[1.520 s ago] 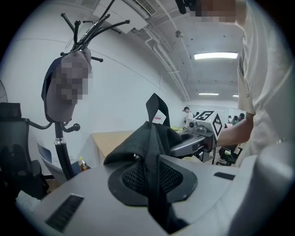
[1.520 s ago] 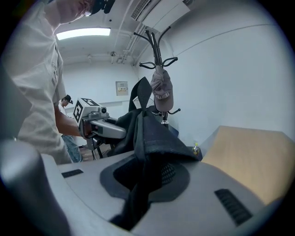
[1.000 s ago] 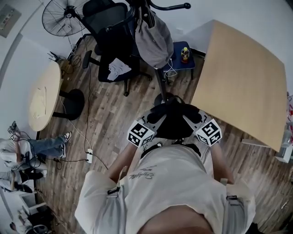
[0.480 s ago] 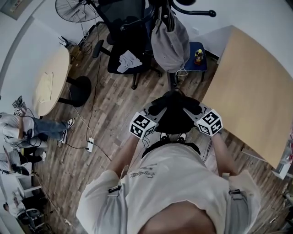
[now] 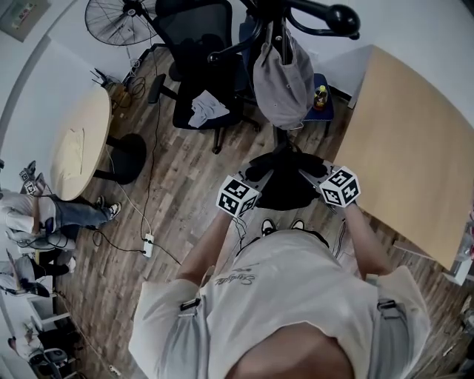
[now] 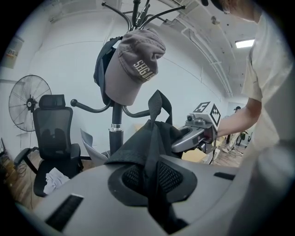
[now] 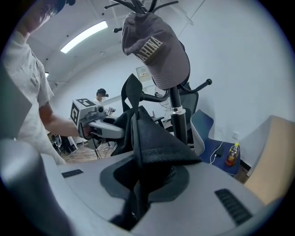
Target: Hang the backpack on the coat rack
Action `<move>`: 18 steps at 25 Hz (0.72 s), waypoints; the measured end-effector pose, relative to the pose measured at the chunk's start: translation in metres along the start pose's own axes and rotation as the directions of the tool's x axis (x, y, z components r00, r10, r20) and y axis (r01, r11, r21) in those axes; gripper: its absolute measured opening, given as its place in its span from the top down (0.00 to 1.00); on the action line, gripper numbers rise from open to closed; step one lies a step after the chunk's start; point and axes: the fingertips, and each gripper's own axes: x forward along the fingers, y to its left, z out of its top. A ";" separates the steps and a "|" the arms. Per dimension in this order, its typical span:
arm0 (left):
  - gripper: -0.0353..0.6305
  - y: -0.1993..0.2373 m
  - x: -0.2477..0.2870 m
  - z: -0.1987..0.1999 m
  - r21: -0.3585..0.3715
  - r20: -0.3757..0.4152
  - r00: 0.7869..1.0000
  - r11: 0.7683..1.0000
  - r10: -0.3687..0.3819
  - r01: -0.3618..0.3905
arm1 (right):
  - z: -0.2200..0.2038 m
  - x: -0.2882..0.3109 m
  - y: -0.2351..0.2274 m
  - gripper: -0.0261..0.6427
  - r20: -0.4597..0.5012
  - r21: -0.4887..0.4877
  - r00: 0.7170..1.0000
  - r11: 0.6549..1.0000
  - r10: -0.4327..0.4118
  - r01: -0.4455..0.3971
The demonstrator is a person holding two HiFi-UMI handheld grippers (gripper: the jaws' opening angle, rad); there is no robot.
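Change: since a second ago both tongs have carried the backpack (image 5: 285,191) forward. The coat rack (image 5: 320,13) now looms closer beyond them, and the person's shoes (image 5: 267,226) show just behind the bag.
Left tongs (image 5: 258,176): pressed shut on a fold of black fabric and strap, angled inward and slightly downward, forearm stretched forward.
Right tongs (image 5: 309,173): likewise pinching a bunched ridge of the bag's fabric, angled inward to face the left pair.
Backpack: black and mesh-textured, hanging slack between the two tongs and clear of the floor. Its top loop (image 6: 159,102) stands upright above the pinched folds.
Rack: the pole rises just beyond the tongs, and its curved arms are not yet touching the bag.
Cap (image 5: 285,74): grey, hanging on the rack above and beyond the tongs.
Desk (image 5: 415,148): off to the right of the right tongs.
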 end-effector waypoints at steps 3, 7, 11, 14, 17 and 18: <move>0.88 0.015 0.013 -0.007 -0.017 -0.012 1.000 1.000 -0.003 0.003 | -0.003 0.012 -0.015 0.91 -0.023 0.020 1.000 1.000 -0.007 0.007; 0.88 0.027 0.031 -0.019 -0.039 -0.037 0.999 0.999 -0.009 0.007 | -0.013 0.023 -0.033 0.91 -0.063 0.042 0.998 0.999 -0.010 0.012; 0.88 0.035 0.042 -0.025 -0.048 -0.060 0.998 0.999 -0.021 0.018 | -0.020 0.029 -0.046 0.90 -0.091 0.058 0.996 0.998 -0.013 0.018; 0.88 0.040 0.048 -0.028 -0.064 -0.074 0.997 0.998 -0.013 0.008 | -0.023 0.033 -0.054 0.90 -0.107 0.066 0.994 0.997 -0.020 0.027; 0.88 0.044 0.051 -0.029 -0.076 -0.078 0.997 0.997 -0.007 0.001 | -0.023 0.035 -0.058 0.90 -0.110 0.075 0.994 0.997 -0.024 0.033; 0.88 0.046 0.052 -0.028 -0.077 -0.078 0.997 0.997 -0.005 -0.001 | -0.022 0.037 -0.060 0.90 -0.110 0.076 0.994 0.997 -0.022 0.031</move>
